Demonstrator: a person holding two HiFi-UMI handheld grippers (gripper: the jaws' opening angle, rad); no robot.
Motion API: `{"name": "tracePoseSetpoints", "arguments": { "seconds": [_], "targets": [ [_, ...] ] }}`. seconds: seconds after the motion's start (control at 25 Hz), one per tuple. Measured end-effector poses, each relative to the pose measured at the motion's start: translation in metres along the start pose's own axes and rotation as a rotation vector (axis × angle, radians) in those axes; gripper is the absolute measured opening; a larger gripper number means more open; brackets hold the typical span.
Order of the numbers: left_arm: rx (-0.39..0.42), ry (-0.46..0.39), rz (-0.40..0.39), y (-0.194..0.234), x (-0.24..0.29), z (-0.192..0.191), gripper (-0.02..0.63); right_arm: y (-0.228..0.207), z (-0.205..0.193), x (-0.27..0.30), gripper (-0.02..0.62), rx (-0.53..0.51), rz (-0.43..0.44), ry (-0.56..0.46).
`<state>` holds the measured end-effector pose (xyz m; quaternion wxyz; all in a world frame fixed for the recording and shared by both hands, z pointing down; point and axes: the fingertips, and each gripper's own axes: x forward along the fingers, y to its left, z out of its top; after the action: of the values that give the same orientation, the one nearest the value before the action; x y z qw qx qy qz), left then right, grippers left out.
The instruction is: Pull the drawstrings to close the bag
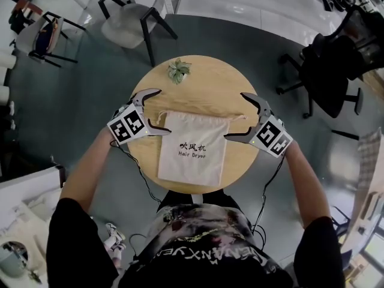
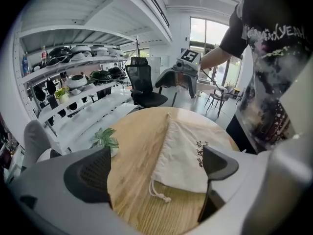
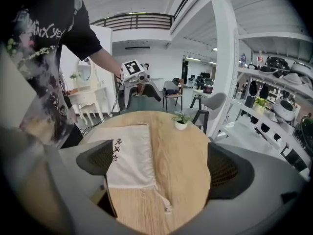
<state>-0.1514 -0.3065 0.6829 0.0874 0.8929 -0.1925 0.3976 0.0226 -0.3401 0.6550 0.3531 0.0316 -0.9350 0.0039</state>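
Left gripper (image 1: 162, 113) and right gripper (image 1: 234, 116) are hovering open and empty; closing carelessly risks pinching bag (image 1: 193, 152) cloth and missing the drawstrings (image 2: 160, 195).

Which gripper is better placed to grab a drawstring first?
Left, narrowly: the left gripper has open jaws straddling the drawstring knot beside the bag. The right gripper, also open, brackets its cord, so it's nearly even.

I count one round pale-wood table (image 1: 207, 83); one cream cloth drawstring bag (image 1: 193, 152); one small green potted plant (image 1: 179, 71); two knotted drawstring ends (image 2: 161, 196); two grippers, left gripper (image 1: 163, 113) and right gripper (image 1: 235, 116).
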Motion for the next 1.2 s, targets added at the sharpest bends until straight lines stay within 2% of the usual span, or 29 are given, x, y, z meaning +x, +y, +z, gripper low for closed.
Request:
{"name": "tracePoseSetpoints", "arguments": {
  "seconds": [0.4,0.88,1.2],
  "targets": [
    [0.002,0.095,-0.04,0.009,0.027,-0.047,0.584,-0.001,-0.042,0.019,0.584,0.005,0.048,0.117],
    [-0.014,0.2,-0.099,0.016,0.055,-0.096,0.584,-0.007,-0.113,0.045,0.584,-0.018,0.104,0.27],
    [0.038,0.261,-0.136,0.023,0.065,-0.115,0.584,-0.003,-0.123,0.055,0.583,-0.022,0.13,0.32]
  ]
}}
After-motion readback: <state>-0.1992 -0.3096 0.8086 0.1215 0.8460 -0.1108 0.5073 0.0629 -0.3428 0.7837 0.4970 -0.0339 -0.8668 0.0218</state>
